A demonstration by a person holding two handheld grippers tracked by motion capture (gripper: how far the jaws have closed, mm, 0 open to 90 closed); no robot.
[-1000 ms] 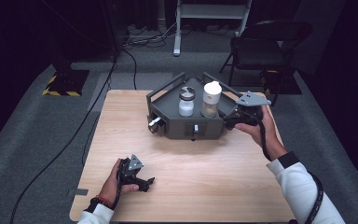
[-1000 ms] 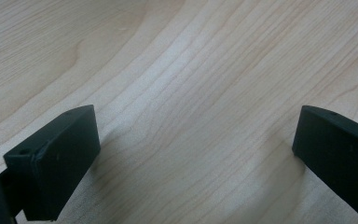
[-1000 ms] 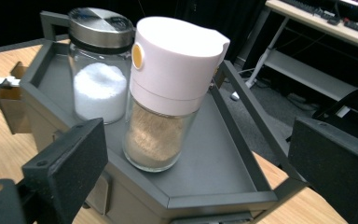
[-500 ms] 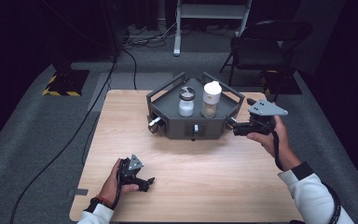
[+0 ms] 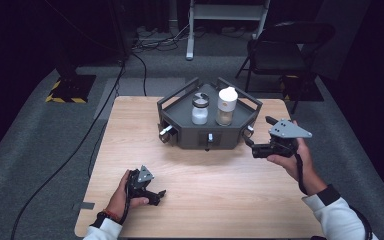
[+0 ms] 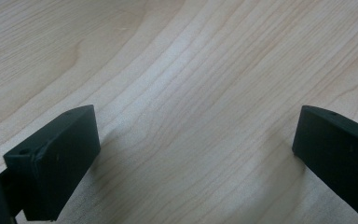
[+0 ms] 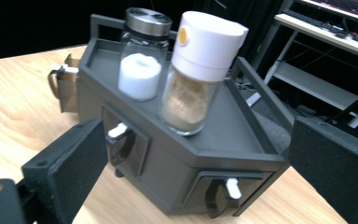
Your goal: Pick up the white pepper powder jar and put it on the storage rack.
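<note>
A dark grey drawer organizer (image 5: 190, 131) stands at the back middle of the wooden table (image 5: 210, 200). On its top tray are a glass jar with a metal lid and white contents (image 5: 200, 109) and a white-capped jar of tan powder (image 5: 226, 106). My right gripper (image 5: 258, 133) is held just off the organizer's right corner and is open. In the right gripper view its jaws (image 7: 200, 154) stand wide, with the organizer (image 7: 242, 135) and two white-tipped drawer handles (image 7: 120, 132) ahead. My left gripper (image 5: 156, 195) rests open on the table near the front left, with bare wood between its jaws (image 6: 196, 149).
A drawer (image 5: 166, 134) on the organizer's left face is slightly pulled out. Beyond the table stand a black folding chair (image 5: 285, 50) and a white stand (image 5: 227, 15). Cables cross the grey floor at the left (image 5: 100, 135).
My right gripper has drawn back from the organizer's right corner, toward the near right side and a little lower. The left gripper has not moved.
</note>
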